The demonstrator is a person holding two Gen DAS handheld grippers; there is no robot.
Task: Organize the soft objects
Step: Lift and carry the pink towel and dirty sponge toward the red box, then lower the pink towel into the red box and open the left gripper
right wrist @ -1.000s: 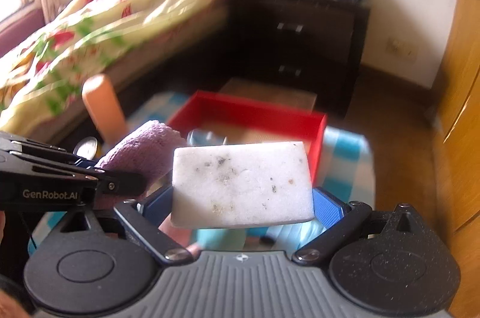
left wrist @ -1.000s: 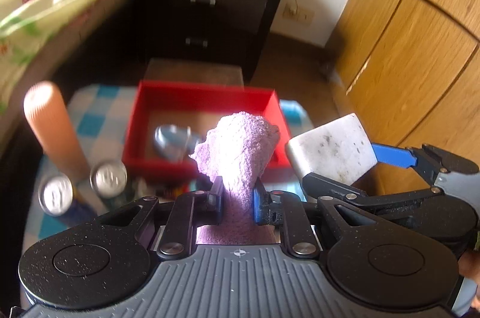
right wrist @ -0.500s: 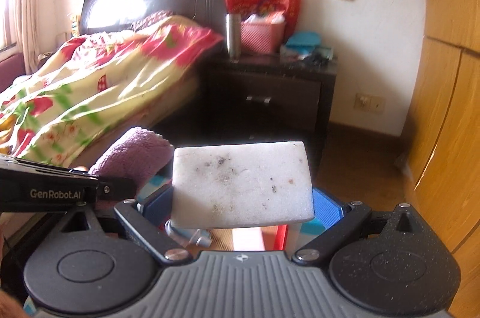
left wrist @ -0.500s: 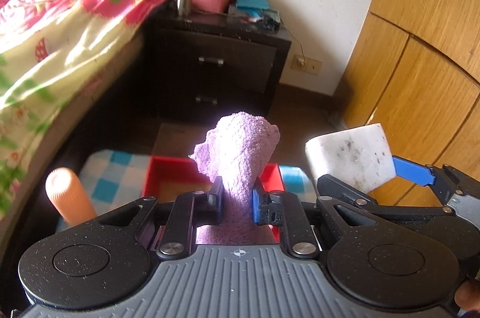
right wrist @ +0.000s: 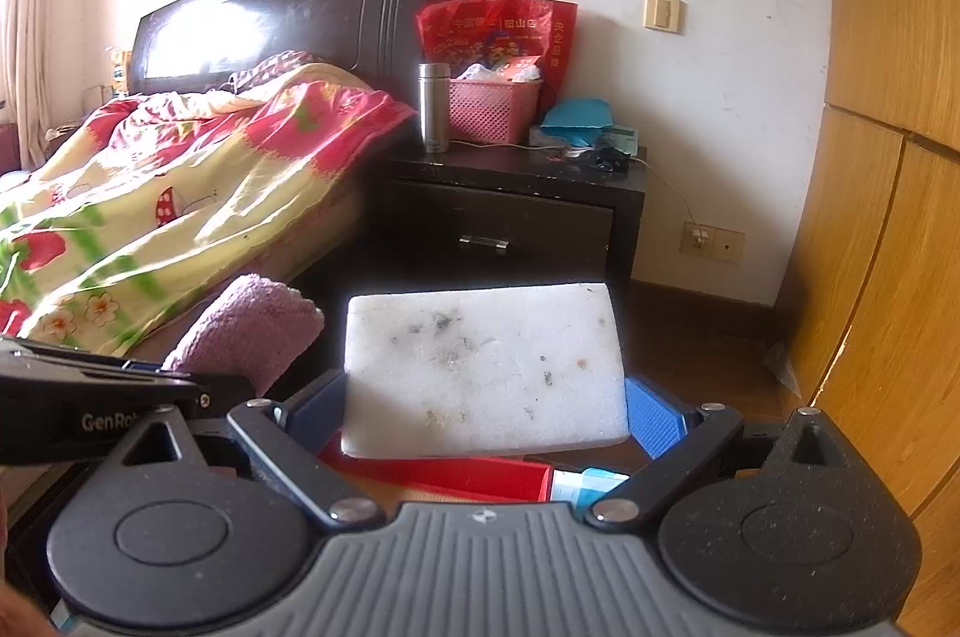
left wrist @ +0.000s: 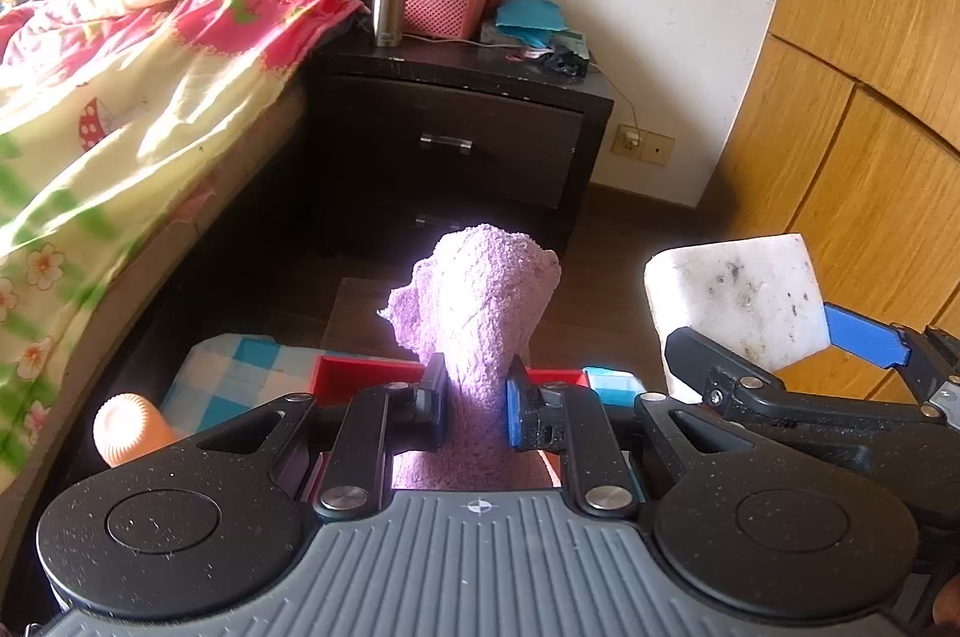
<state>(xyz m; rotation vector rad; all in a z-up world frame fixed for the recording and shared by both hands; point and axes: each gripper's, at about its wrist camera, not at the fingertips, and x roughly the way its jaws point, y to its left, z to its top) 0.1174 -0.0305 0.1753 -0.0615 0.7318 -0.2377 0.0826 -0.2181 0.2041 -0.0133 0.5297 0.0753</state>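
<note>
My left gripper (left wrist: 477, 400) is shut on a rolled purple towel (left wrist: 480, 301) that sticks up between its pads. In the right wrist view the same purple towel (right wrist: 249, 331) shows at the left beside the left gripper's black arm. My right gripper (right wrist: 486, 412) is shut on a white, speckled sponge block (right wrist: 483, 367), held flat across its blue pads; the sponge block (left wrist: 735, 301) also appears at the right of the left wrist view. Both are held up in the air above a red tray (left wrist: 360, 373), whose far rim (right wrist: 444, 475) peeks out below the sponge.
The tray sits on a blue-checked cloth (left wrist: 240, 367) with an orange cylinder (left wrist: 129, 430) at its left. A bed with a flowered quilt (left wrist: 120, 96) lies left, a dark nightstand (left wrist: 456, 138) ahead, wooden wardrobe doors (left wrist: 870, 96) right.
Both grippers rose and tilted upward with their loads. The tray, cans and cloth slid to the bottom of the views; the bed, nightstand and wall came into view.
</note>
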